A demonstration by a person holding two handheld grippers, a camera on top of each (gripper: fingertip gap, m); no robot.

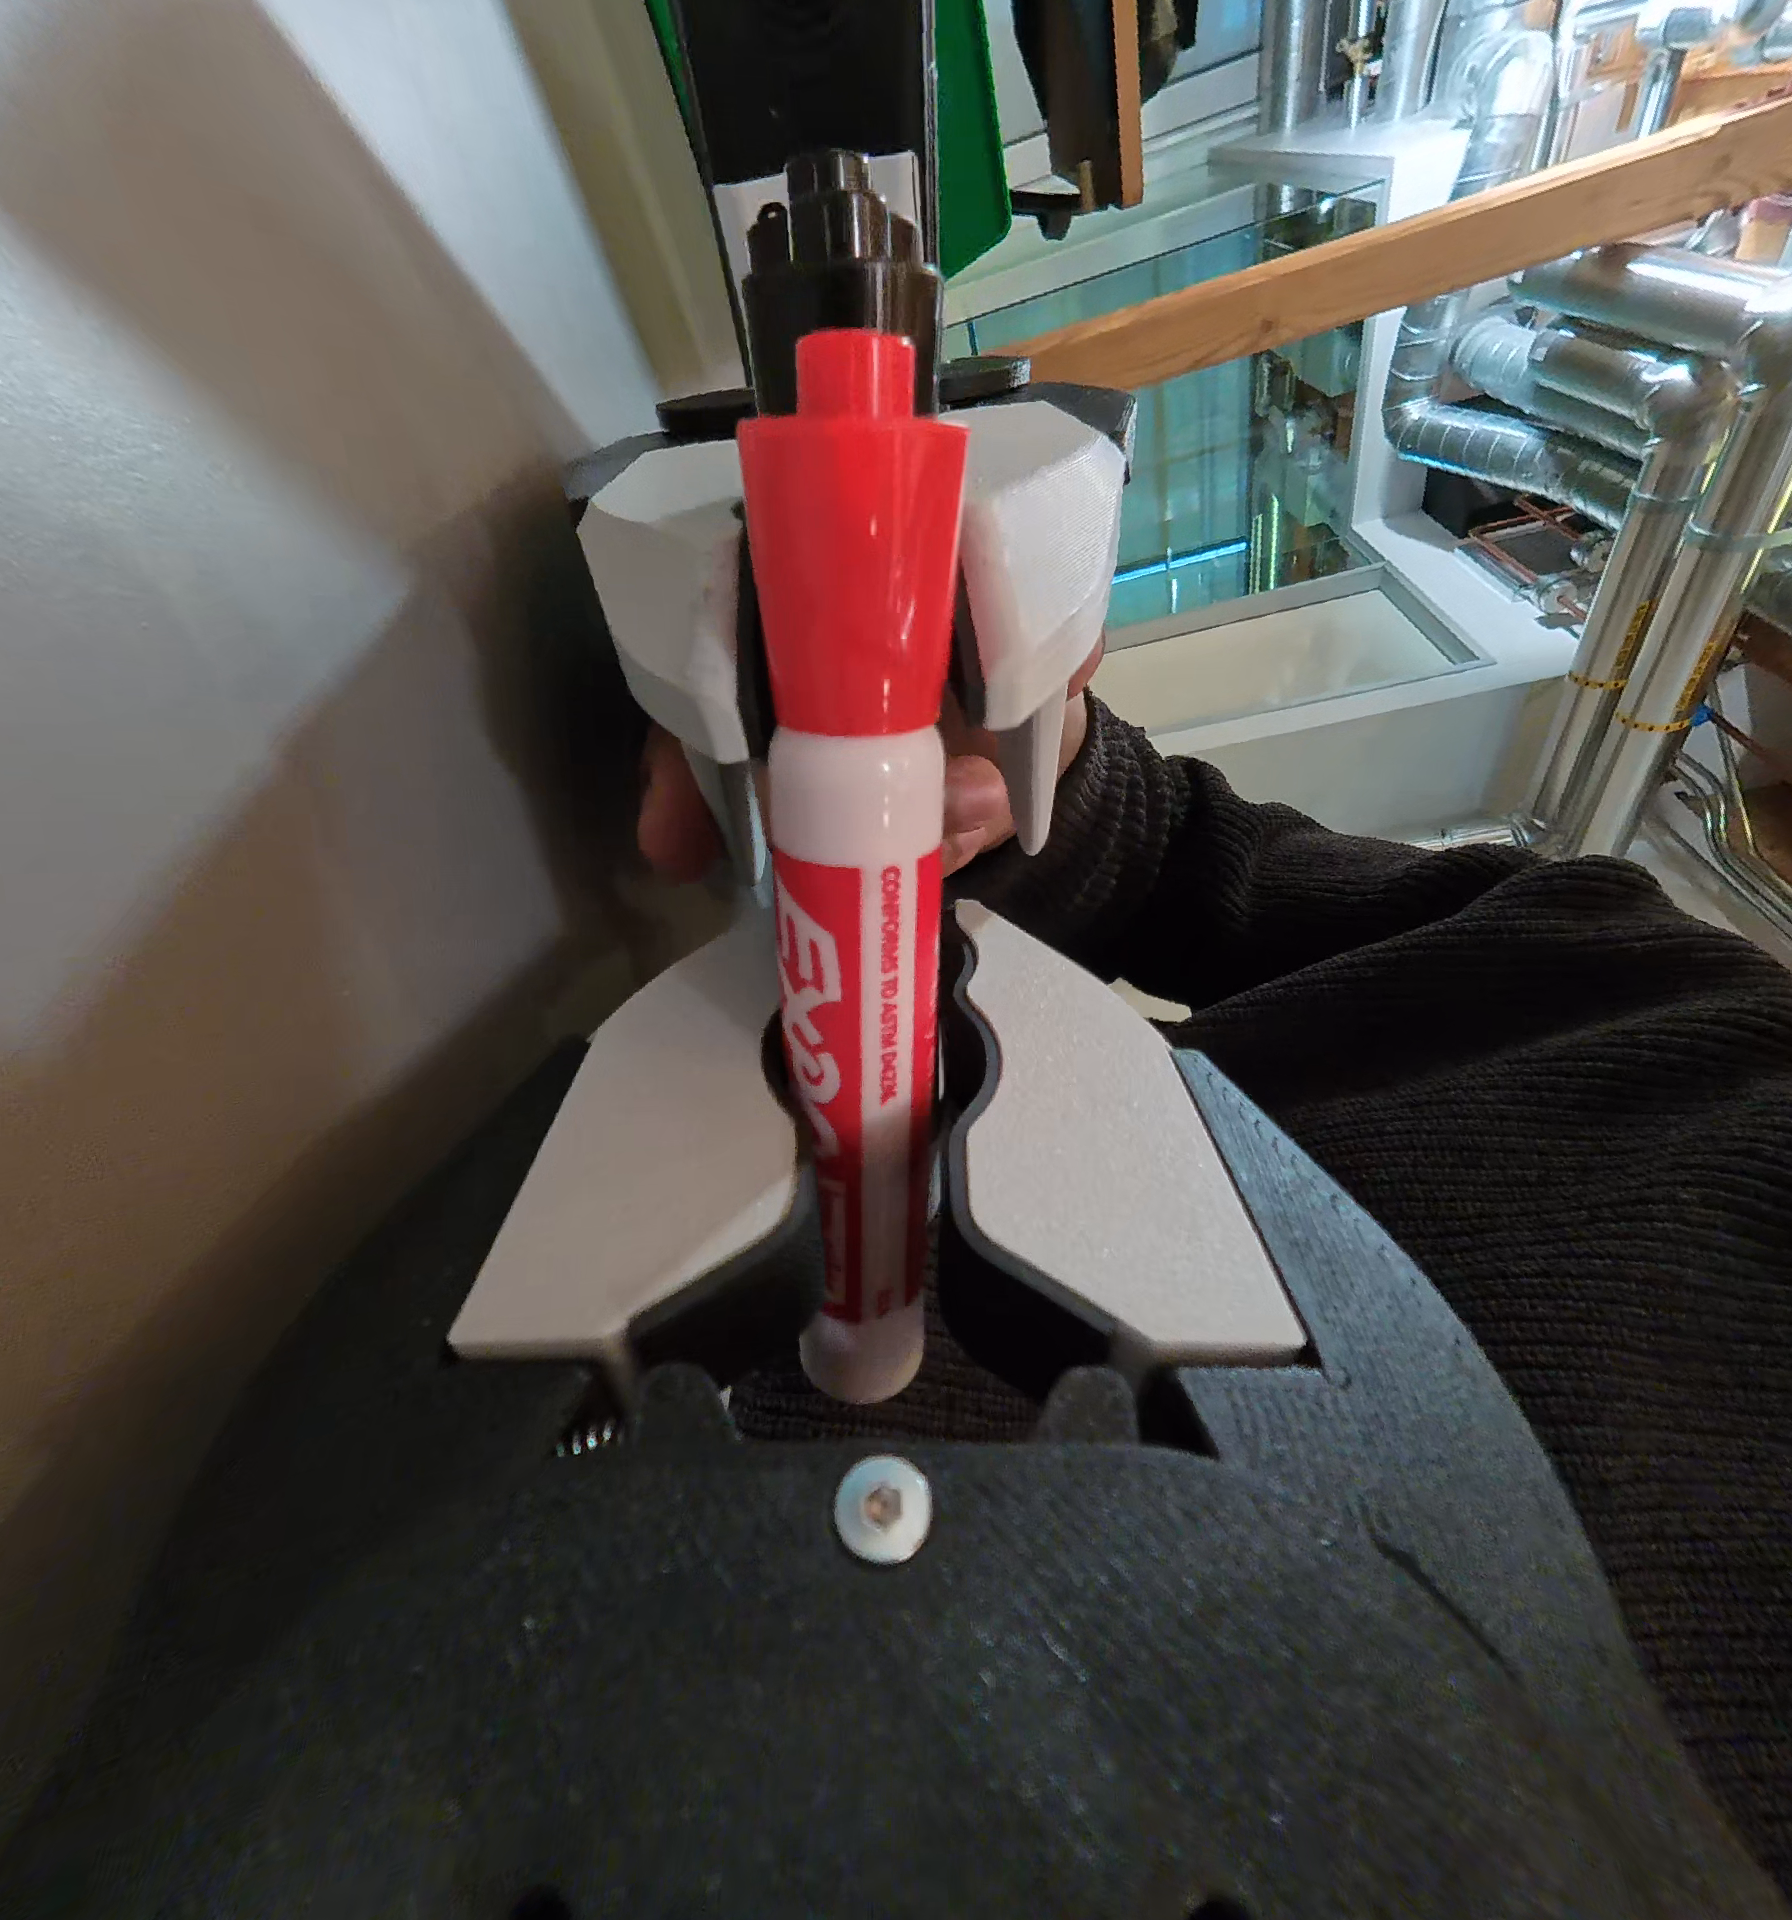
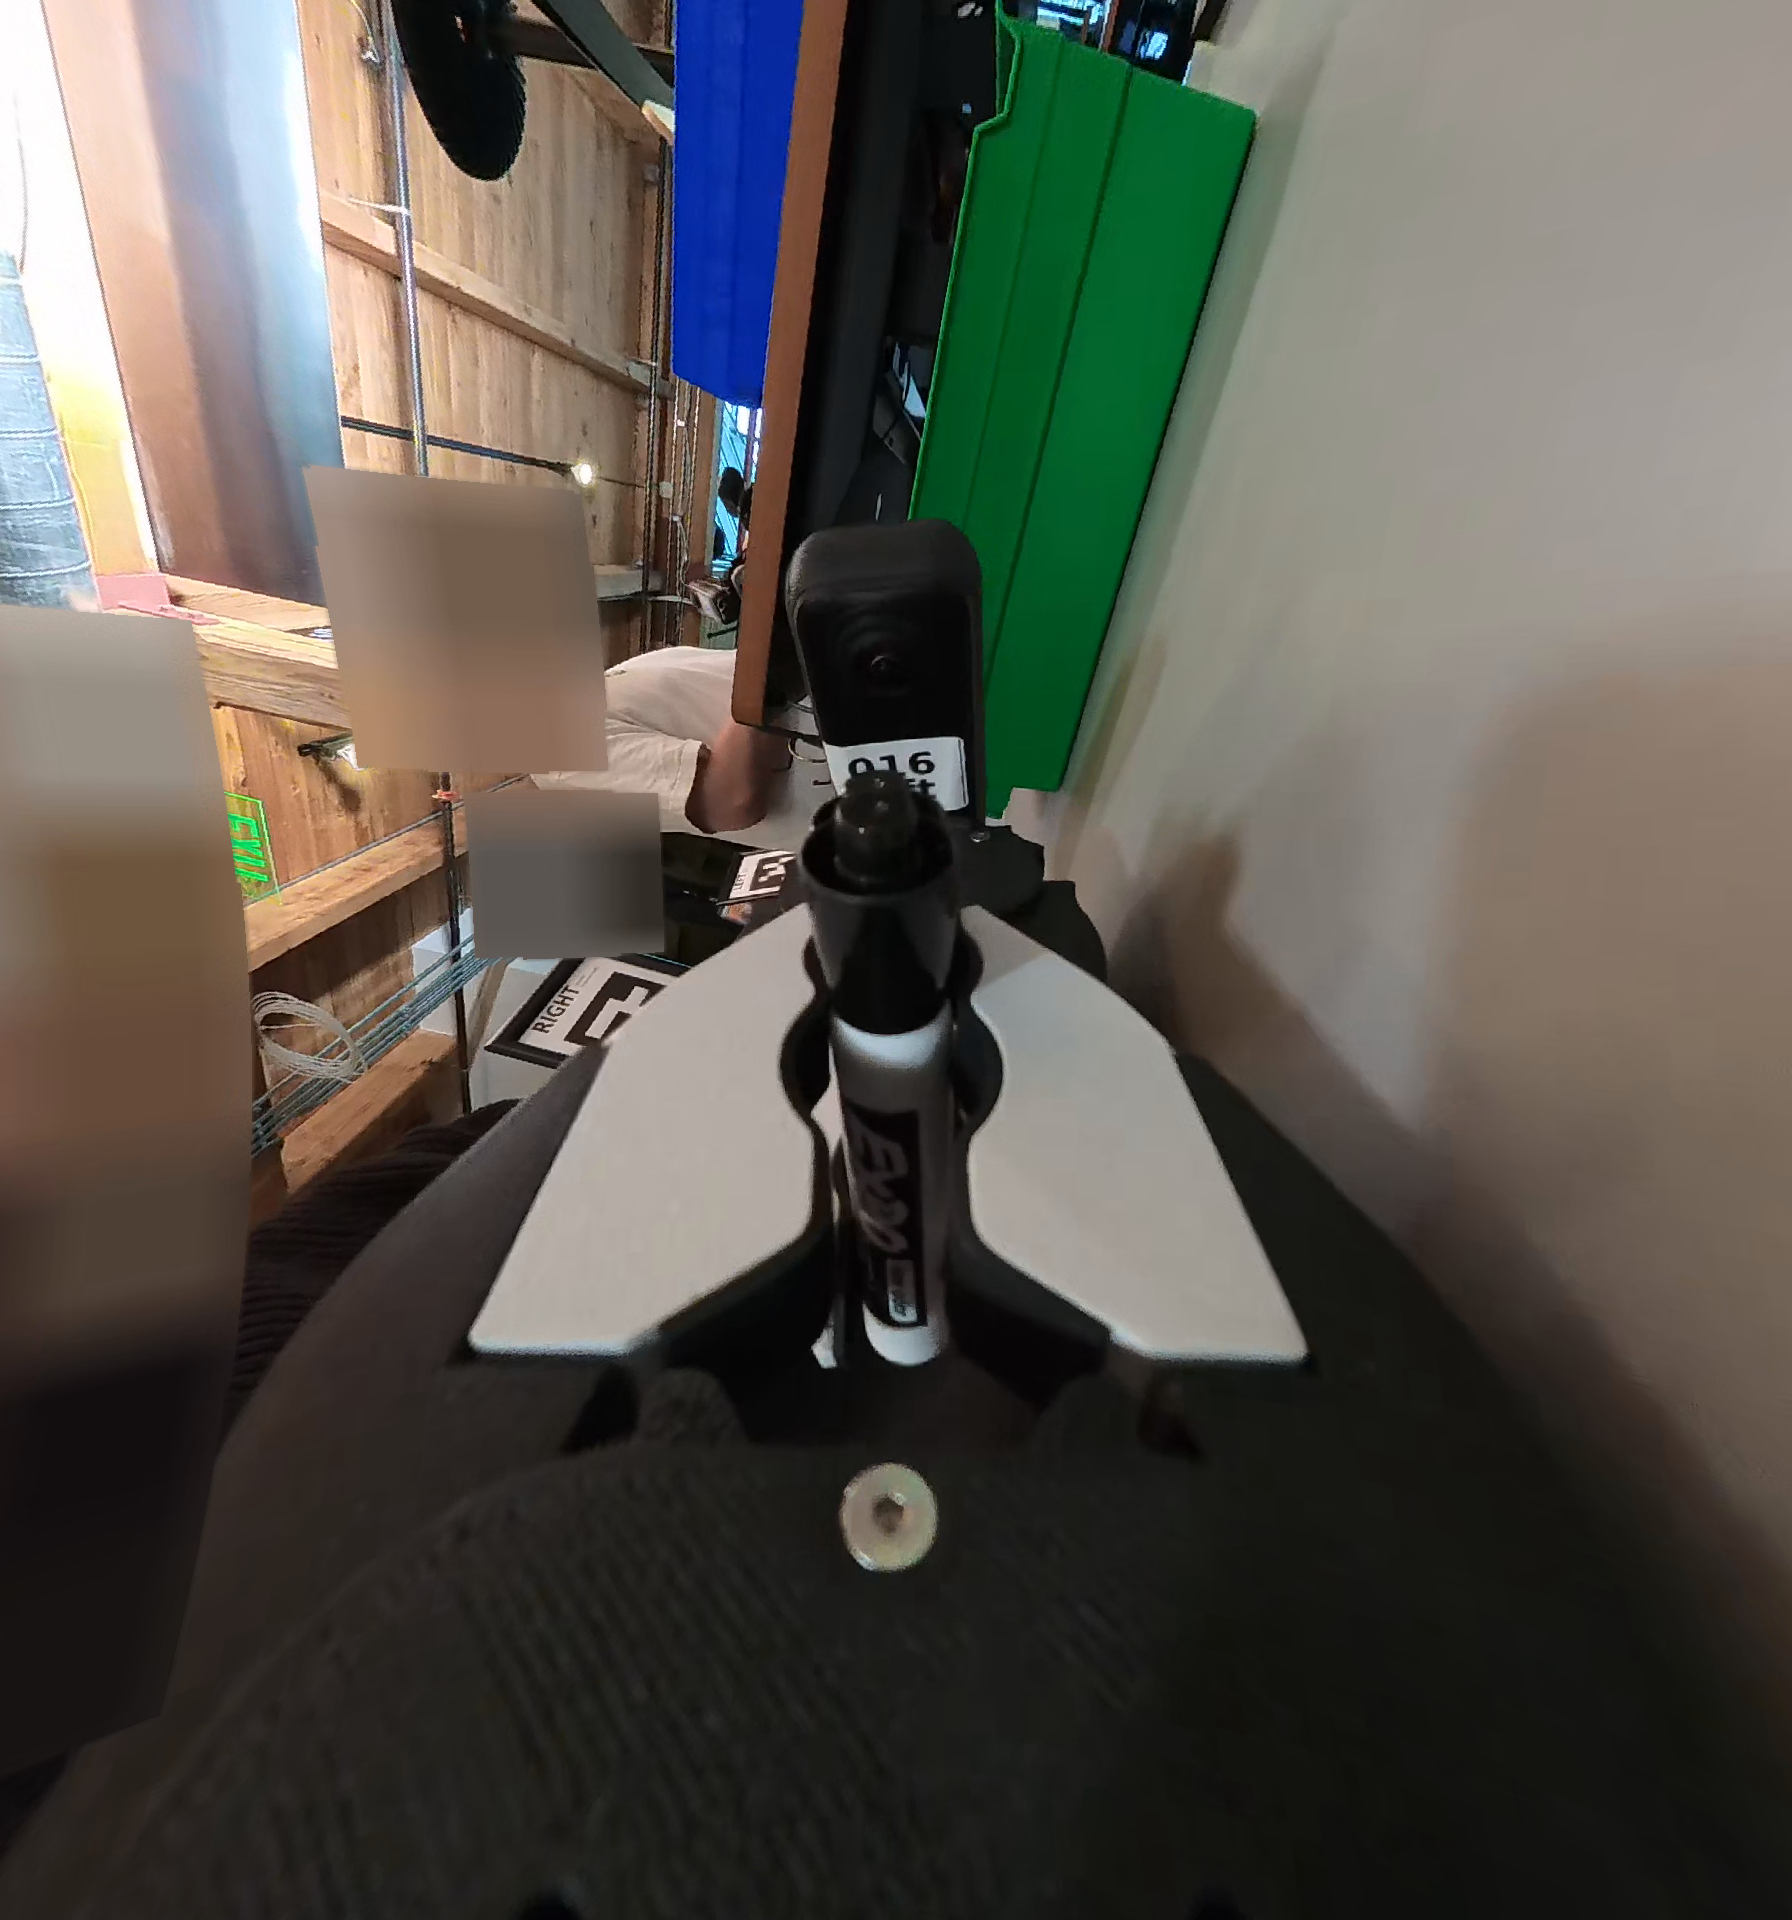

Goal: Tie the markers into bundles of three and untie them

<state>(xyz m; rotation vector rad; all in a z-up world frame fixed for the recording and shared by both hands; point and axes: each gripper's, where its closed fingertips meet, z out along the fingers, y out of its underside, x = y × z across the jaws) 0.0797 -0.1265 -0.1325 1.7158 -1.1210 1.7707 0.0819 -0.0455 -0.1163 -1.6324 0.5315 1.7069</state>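
A red-capped marker [image 1: 850, 644] with a white and red barrel lies on top of black-capped markers [image 1: 850, 260], all lengthwise along my fingers. My left gripper [image 1: 861, 935] is shut on the barrels of this bundle. My right gripper [image 1: 881, 810] faces it from the far end, with its white fingers [image 1: 1037, 561] closed on the caps. In the right wrist view my right gripper [image 2: 887, 935] is shut on a black marker [image 2: 887, 1091]. The red marker is hidden there. The left gripper's black camera [image 2: 887, 644] stands just beyond the marker tip.
A pale flat surface [image 1: 144, 623] runs along the left, and on the right in the right wrist view [image 2: 1494, 520]. A green panel [image 2: 1058, 416] and a blue panel [image 2: 726, 208] stand behind. A black knit sleeve [image 1: 1494, 1039], a wooden rail [image 1: 1391, 239] and metal pipes [image 1: 1650, 416] are on the right. Tip to tip, the grippers are about 7 cm apart.
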